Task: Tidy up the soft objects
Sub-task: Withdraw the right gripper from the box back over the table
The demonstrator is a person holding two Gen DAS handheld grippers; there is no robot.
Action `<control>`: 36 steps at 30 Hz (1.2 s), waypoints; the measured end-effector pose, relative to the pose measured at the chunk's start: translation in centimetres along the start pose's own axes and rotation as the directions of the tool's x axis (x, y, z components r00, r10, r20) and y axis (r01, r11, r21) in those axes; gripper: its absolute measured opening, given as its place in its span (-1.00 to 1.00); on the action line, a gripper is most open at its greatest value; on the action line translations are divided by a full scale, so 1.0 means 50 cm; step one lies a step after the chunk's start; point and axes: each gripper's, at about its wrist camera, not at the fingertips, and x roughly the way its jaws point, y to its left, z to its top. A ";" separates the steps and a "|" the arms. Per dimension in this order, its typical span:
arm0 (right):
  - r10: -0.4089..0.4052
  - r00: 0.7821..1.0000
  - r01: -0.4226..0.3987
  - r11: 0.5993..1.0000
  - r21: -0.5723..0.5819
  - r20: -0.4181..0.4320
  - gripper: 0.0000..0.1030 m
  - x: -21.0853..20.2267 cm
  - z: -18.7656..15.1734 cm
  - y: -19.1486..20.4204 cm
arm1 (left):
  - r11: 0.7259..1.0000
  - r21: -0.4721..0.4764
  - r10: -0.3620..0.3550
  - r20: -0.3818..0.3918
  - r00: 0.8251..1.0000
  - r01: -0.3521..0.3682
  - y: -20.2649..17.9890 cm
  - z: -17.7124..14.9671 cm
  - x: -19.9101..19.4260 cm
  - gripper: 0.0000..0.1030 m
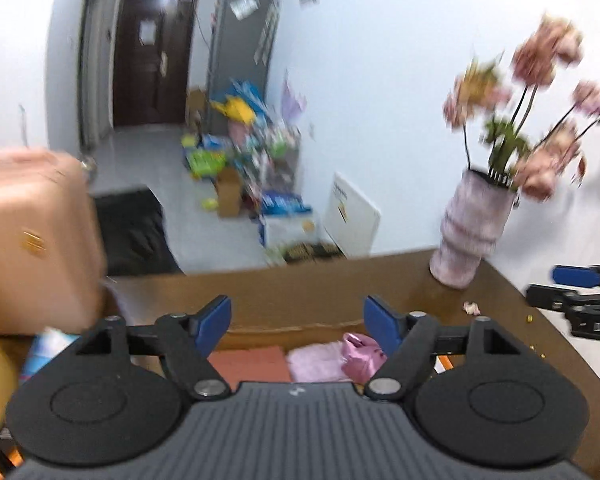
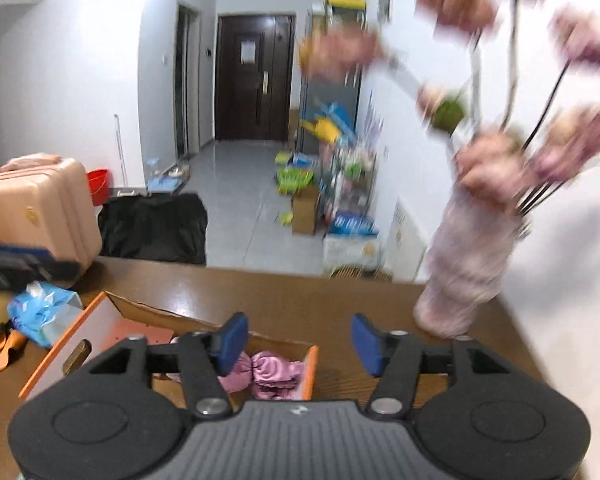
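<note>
The worktop (image 2: 284, 292) is a broad slab of glossy brown wood grain with a rounded far edge. At its left end stands a peach-pink hard-shell suitcase (image 2: 40, 212), ribbed and smooth-cornered. At the right end, against the white wall, is a tall ridged vase (image 1: 466, 228) in mottled pale pink, holding dark wiry stems with pink fabric-like blooms (blurred in both views).

Near the front lies an open cardboard box (image 2: 112, 328), orange on its rim and white outside, with an oval handle slot in its near wall. Inside it, a flat terracotta-coloured folded cloth (image 1: 248, 364) lies on the left, a pale pink fuzzy cloth (image 1: 314, 362) beside it, and on top at the right end a shiny, crinkled pink satin bundle (image 2: 272, 372). All three soft things rest in the box, held by neither claw.

Left of the box sits a soft blue tissue pack (image 2: 40, 312), tissue puffed out of its top.

The left claw (image 1: 297, 322) stands wide apart above the box with nothing between its blue pads. The right claw (image 2: 299, 340) is likewise parted and empty, hovering over the box's right end.

A few small petals (image 1: 471, 307) lie near the vase foot.
</note>
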 end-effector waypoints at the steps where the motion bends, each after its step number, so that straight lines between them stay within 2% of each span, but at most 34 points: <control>1: -0.010 1.000 0.010 1.000 0.005 0.007 0.16 -0.026 0.000 -0.003 | 1.000 0.009 0.016 0.024 1.000 -0.016 0.005 0.000 -0.040 0.57; 4: -0.007 1.000 0.006 0.999 0.045 0.021 0.17 -0.091 -0.005 0.000 | 0.997 0.019 0.075 0.059 0.995 -0.076 0.007 -0.011 -0.119 0.61; 9: 0.004 0.996 -0.008 0.999 0.037 0.094 0.19 -0.191 -0.046 0.039 | 0.995 0.036 0.090 0.120 0.989 -0.095 0.003 -0.051 -0.216 0.61; 11: 0.016 0.988 -0.023 0.999 0.042 0.157 0.29 -0.228 -0.084 0.048 | 0.994 0.018 0.106 0.169 0.980 -0.111 0.006 -0.096 -0.265 0.61; 14: 0.003 0.973 -0.015 0.999 0.050 0.233 0.31 -0.297 -0.169 0.073 | 0.992 -0.006 0.126 0.239 0.963 -0.128 0.018 -0.192 -0.344 0.66; 17: 0.004 0.953 -0.022 0.998 0.057 0.303 0.37 -0.375 -0.264 0.102 | 0.974 -0.004 0.219 0.304 0.927 -0.228 0.010 -0.303 -0.410 0.66; 20: 0.024 0.936 -0.051 0.996 0.068 0.351 0.58 -0.447 -0.360 0.127 | 0.967 -0.008 0.241 0.348 0.906 -0.254 0.001 -0.411 -0.477 0.70; 23: 0.038 0.928 -0.069 0.995 0.071 0.370 0.61 -0.518 -0.458 0.160 | 0.970 0.007 0.223 0.366 0.904 -0.242 -0.018 -0.511 -0.538 0.77; 26: 0.056 0.931 -0.096 0.991 0.092 0.359 0.72 -0.569 -0.544 0.188 | 0.968 0.015 0.224 0.390 0.893 -0.249 -0.041 -0.607 -0.600 0.90; 29: 0.061 0.935 -0.111 0.986 0.126 0.351 0.80 -0.622 -0.639 0.219 | 0.976 0.007 0.201 0.376 0.905 -0.219 -0.052 -0.683 -0.658 0.93; 32: 0.081 0.936 -0.132 0.983 0.129 0.342 0.81 -0.663 -0.706 0.239 | 0.978 0.025 0.183 0.364 0.913 -0.206 -0.065 -0.729 -0.700 0.93; 36: 0.113 0.939 -0.153 0.983 0.099 0.325 0.81 -0.676 -0.713 0.244 | 0.974 0.064 0.175 0.407 0.897 -0.219 -0.078 -0.741 -0.730 0.96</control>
